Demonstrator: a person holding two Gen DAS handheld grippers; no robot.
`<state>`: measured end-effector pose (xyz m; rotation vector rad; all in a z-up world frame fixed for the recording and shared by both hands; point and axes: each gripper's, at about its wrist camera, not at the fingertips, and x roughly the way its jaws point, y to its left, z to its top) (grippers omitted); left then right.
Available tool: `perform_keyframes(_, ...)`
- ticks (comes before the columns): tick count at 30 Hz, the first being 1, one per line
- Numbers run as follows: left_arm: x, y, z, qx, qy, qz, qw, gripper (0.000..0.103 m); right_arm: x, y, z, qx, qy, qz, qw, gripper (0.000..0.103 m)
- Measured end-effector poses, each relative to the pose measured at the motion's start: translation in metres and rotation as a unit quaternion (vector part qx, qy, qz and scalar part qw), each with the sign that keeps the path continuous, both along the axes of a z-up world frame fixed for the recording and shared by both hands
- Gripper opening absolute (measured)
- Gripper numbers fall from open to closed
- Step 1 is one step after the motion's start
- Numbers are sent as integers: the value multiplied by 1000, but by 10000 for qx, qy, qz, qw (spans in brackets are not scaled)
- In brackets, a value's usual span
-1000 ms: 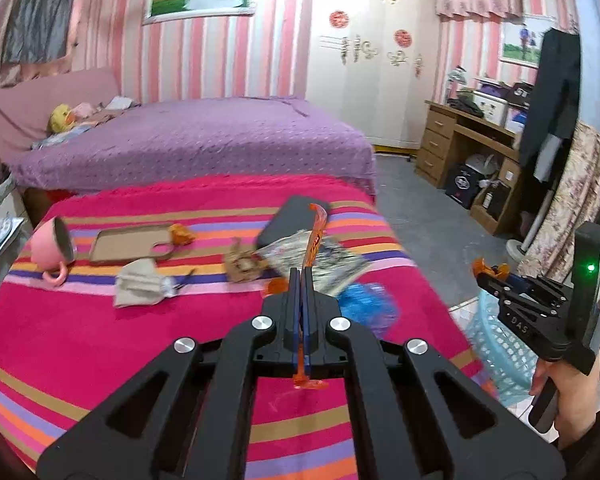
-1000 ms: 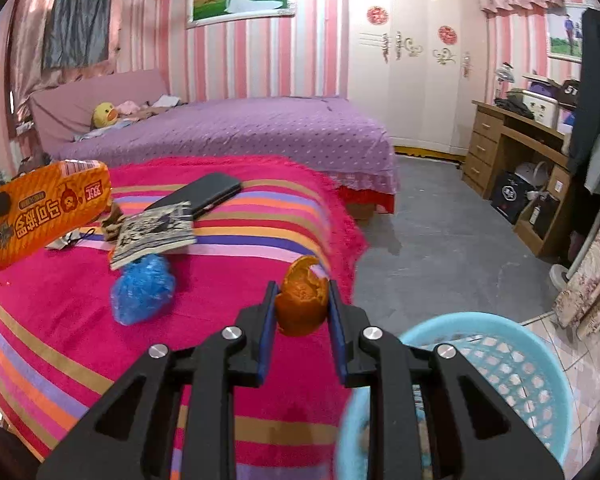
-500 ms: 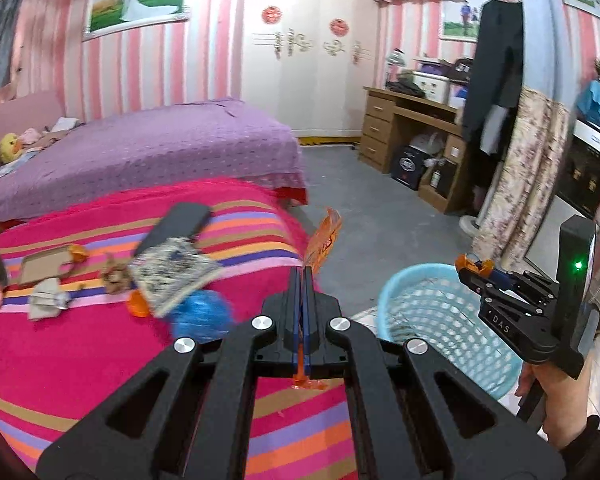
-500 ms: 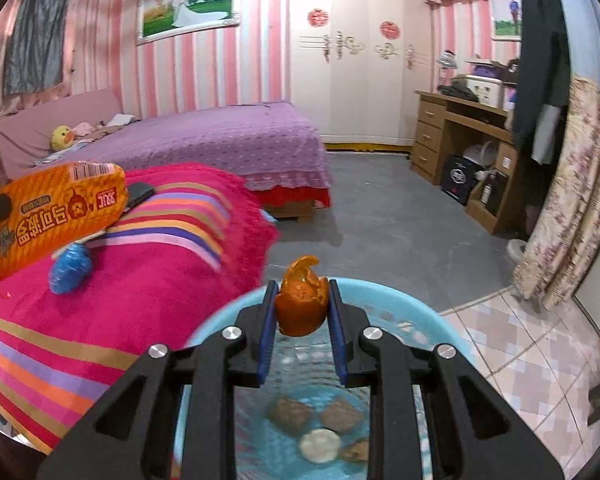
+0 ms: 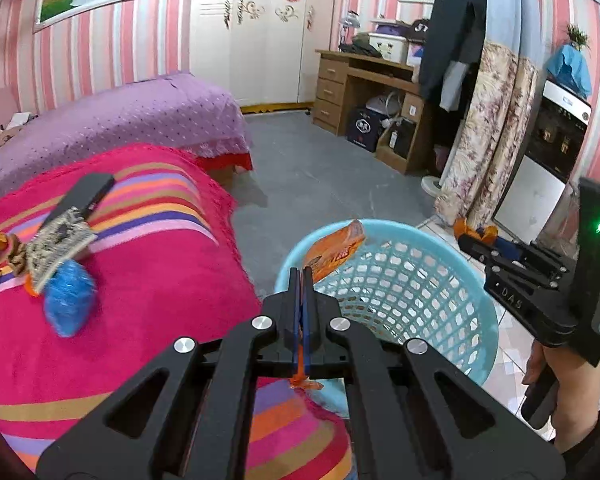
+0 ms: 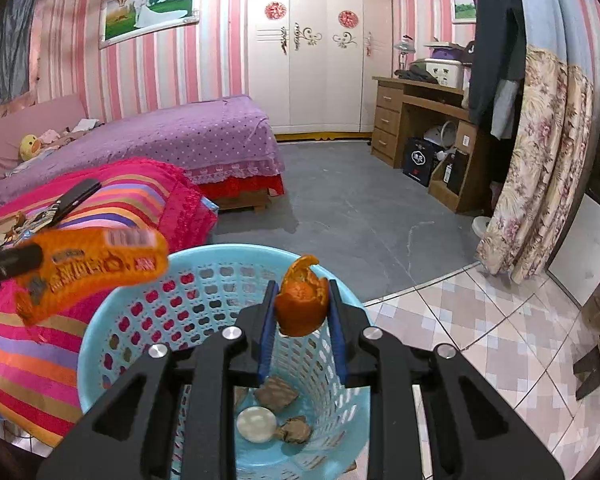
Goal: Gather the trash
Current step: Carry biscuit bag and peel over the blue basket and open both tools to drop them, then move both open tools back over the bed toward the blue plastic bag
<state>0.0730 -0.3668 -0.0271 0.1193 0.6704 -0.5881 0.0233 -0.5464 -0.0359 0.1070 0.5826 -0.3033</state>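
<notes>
Left hand-held gripper [image 5: 302,280] pinches an orange wrapper [image 5: 332,251] — right hand-held gripper [image 6: 302,300] clamps orange peel [image 6: 301,304] — both over the basket [image 6: 220,258].

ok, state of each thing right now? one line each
left gripper: shut on orange wrapper, at the basket rim
right gripper: shut on orange peel, above the basket
blue basket: upright, a few scraps at the bottom
blue wad: lying on the striped blanket

A purple bed [image 6: 188,128] stands beside a wooden desk [image 6: 416,120].
</notes>
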Motion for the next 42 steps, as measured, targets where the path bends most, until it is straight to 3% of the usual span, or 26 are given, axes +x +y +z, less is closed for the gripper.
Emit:
perform_keyframes(8, 21, -35, -30, 229, 173, -43, 9996, 2, -7, -7, -10, 54, 47, -53, 10000, 24)
perform_keyframes(10, 25, -40, -34, 298, 176, -41, 9994, 17, -8, -8, -10, 68, 46, -70, 9999, 24)
perform_keyframes(12, 28, -41, -34, 300, 124, 54, 9995, 53, -7, -9, -12, 90, 57, -82, 9999, 24)
perform_keyframes(15, 28, -36, -29, 252, -49, 185, 9995, 75, -6, -10, -13, 78, 68, -80, 9999, 24)
perform_keyframes(18, 28, -27, -21, 241, -289, 391, 9985, 89, -4, -10, -14, 61, 41, -64, 10000, 24)
perform_keyframes(23, 26, -6, -13, 233, -528, 617, 9964, 95, 0, -3, -16, -29, -16, -21, 10000, 25)
perform_keyframes(28, 29, 21, -11, 150, -472, 827, 9953, 97, 8, 7, -13, -90, -93, 44, 9999, 28)
perform_keyframes(30, 28, 32, -10, 128, -470, 914, 9946, 97, 12, 13, -14, -103, 0, 74, 9999, 52)
perform_keyframes(33, 25, 48, -7, 100, -540, 1015, 9933, 97, 17, 26, -13, -269, 91, 101, 9995, 74)
perform_keyframes(38, 23, 76, -1, 131, -619, 1141, 9915, 97, 23, 43, -3, -379, 31, 31, 9993, 95)
perform_keyframes(42, 22, 102, 8, 66, -656, 1253, 9899, 97, 28, 55, 5, -402, 6, -66, 9992, 98)
